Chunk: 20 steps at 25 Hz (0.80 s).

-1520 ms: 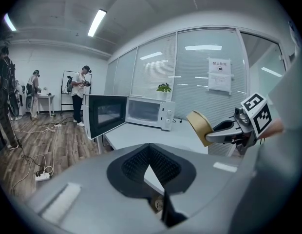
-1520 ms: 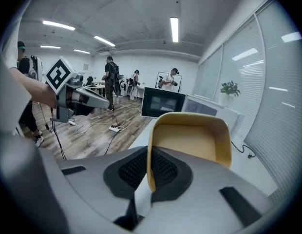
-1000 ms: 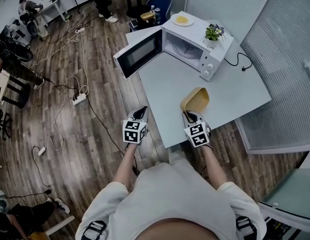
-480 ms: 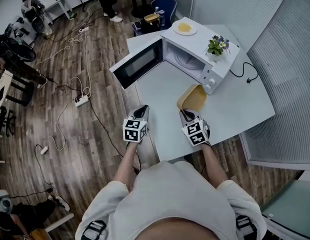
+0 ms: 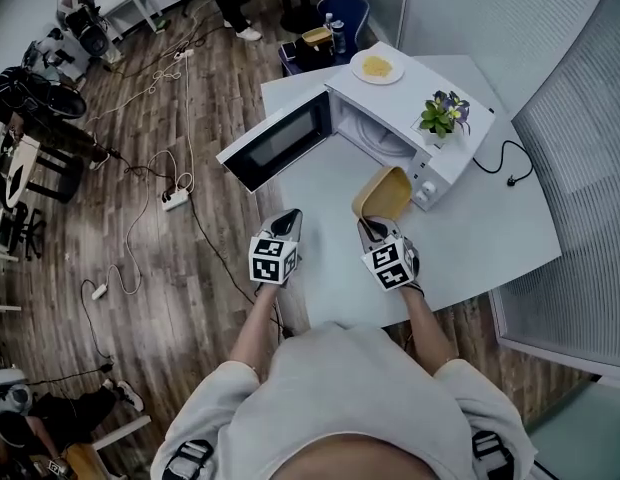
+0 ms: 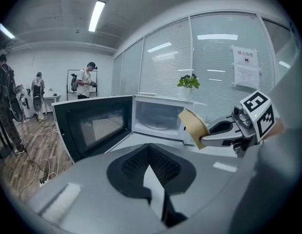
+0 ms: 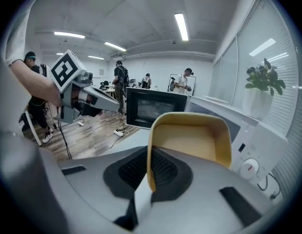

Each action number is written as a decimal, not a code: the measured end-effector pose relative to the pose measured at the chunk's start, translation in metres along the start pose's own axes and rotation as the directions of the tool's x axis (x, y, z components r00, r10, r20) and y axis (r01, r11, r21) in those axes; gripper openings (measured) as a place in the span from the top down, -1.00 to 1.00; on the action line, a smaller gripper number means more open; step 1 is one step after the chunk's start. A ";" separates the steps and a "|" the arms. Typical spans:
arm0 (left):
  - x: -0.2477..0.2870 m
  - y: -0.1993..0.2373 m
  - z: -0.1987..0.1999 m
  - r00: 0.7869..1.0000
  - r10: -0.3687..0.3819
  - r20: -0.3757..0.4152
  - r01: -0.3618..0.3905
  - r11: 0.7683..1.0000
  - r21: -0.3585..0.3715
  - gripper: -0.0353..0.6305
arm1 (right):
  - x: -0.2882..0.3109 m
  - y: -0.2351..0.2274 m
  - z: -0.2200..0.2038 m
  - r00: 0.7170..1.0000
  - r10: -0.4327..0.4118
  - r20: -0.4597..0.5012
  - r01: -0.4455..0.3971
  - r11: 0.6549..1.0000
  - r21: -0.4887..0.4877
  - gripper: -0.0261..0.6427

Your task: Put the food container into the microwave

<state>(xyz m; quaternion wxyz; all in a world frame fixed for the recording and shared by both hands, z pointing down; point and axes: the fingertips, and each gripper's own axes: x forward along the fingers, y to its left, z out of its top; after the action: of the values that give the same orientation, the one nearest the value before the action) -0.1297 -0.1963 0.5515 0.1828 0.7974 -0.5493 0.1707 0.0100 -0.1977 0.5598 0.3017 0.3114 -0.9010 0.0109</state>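
Observation:
A white microwave point(image 5: 390, 133) stands on the pale table point(image 5: 490, 238) with its door point(image 5: 275, 146) swung wide to the left, and its cavity point(image 6: 156, 116) looks empty. My right gripper point(image 5: 375, 230) is shut on the rim of a yellow food container point(image 5: 383, 193), held tilted just in front of the microwave's control panel point(image 7: 248, 167). The container point(image 7: 190, 140) fills the right gripper view and looks empty. My left gripper point(image 5: 287, 223) hovers beside it near the table's left edge, jaws together with nothing in them, pointing at the open door point(image 6: 92, 126).
A plate of food point(image 5: 375, 66) and a potted plant point(image 5: 442, 113) sit on top of the microwave. A power cord point(image 5: 505, 158) trails on the table to its right. Cables and a power strip point(image 5: 173, 200) lie on the wooden floor at left; people stand far back.
Both grippers have moved forward toward the microwave, carrying the yellow container with them. It now sits close to the microwave's front right corner.

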 end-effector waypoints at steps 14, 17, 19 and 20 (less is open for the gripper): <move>0.054 0.002 0.008 0.997 0.018 -0.075 -0.017 1.000 0.023 0.86 | 0.031 -0.040 -0.003 0.998 0.059 0.013 -0.059 0.998 -0.001 0.88; 0.057 0.003 0.002 0.995 0.022 -0.093 -0.020 0.999 0.025 0.86 | 0.037 -0.042 -0.006 0.998 0.068 0.012 -0.068 0.998 -0.004 0.88; 0.058 0.006 -0.002 0.995 0.020 -0.101 -0.018 1.000 0.025 0.86 | 0.040 -0.043 -0.008 0.998 0.067 0.008 -0.067 0.998 -0.005 0.88; 0.059 0.007 -0.003 0.995 0.018 -0.102 -0.016 1.000 0.024 0.86 | 0.042 -0.043 -0.009 0.998 0.065 0.005 -0.065 0.998 -0.005 0.88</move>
<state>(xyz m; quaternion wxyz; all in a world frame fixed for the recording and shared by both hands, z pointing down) -0.1165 -0.2450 0.5828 0.1998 0.7851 -0.5438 0.2192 0.0129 -0.2541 0.5829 0.2997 0.2814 -0.9114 0.0178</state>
